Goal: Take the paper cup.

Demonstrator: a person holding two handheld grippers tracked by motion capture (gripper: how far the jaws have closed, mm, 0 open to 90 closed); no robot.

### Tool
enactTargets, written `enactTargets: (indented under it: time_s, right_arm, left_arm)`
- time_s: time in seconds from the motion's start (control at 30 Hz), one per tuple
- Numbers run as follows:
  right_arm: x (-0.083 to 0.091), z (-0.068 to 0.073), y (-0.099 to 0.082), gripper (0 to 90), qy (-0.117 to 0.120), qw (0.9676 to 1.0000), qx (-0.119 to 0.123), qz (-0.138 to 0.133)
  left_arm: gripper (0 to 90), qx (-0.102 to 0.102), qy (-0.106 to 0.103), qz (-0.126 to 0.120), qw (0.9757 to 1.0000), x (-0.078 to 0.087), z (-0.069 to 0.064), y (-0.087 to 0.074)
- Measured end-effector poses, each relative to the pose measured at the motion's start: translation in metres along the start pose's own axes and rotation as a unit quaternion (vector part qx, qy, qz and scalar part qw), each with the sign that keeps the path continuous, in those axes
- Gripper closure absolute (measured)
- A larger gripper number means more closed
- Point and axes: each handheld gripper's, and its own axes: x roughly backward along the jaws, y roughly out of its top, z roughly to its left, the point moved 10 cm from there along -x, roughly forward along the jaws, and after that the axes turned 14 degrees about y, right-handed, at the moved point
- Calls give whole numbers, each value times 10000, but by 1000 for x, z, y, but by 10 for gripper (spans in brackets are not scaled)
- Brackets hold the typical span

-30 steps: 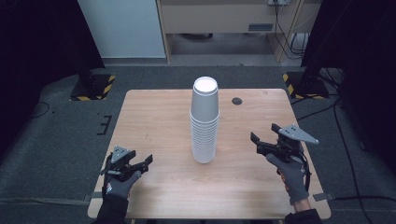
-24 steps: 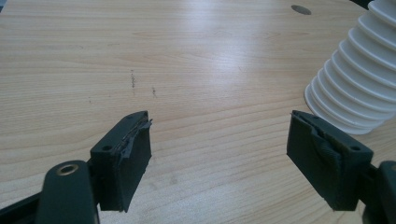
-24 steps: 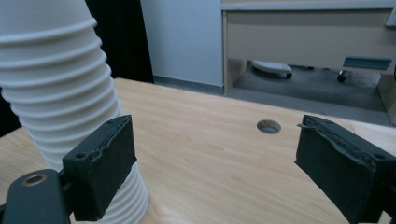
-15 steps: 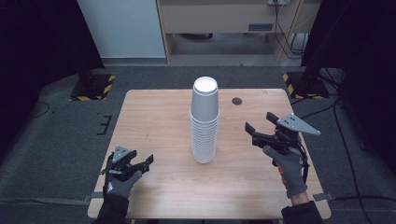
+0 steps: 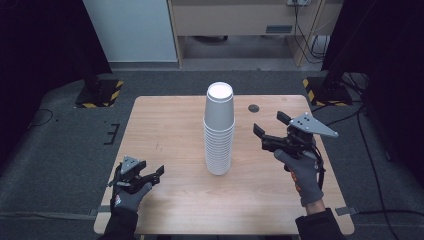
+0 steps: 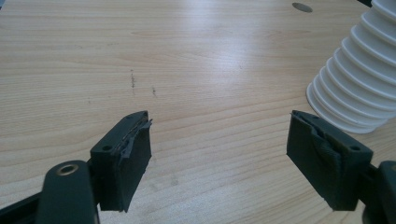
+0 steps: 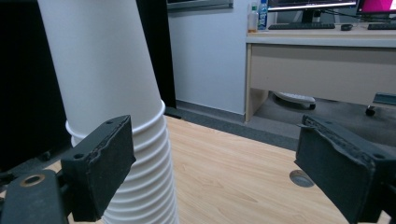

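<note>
Table edge crops cup stack [image 6: 359,79].

My high view looks down over the table [image 5: 165,125]; both gripper views sit low, sharing the cup stack [image 5: 219,131].

Bare wooden table [image 5: 165,130], a small dark round hole [image 5: 254,108] near its far edge. Beyond the table, a white panel [image 5: 131,30], yellow-black striped stand feet [image 5: 100,94], and a beige desk [image 7: 322,65].

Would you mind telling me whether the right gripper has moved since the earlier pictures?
Yes. The right gripper has moved farther up the table in the high view, toward the small dark hole, open and empty beside the cup stack.
</note>
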Motion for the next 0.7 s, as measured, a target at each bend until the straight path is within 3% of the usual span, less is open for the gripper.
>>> enactTargets:
  time_s: [0.7]
  right_arm:
    - [-19,22,20,115,258,9996,63,-82]
  left_arm:
    - [206,-37,-1,48,10000,-2,0,-1]
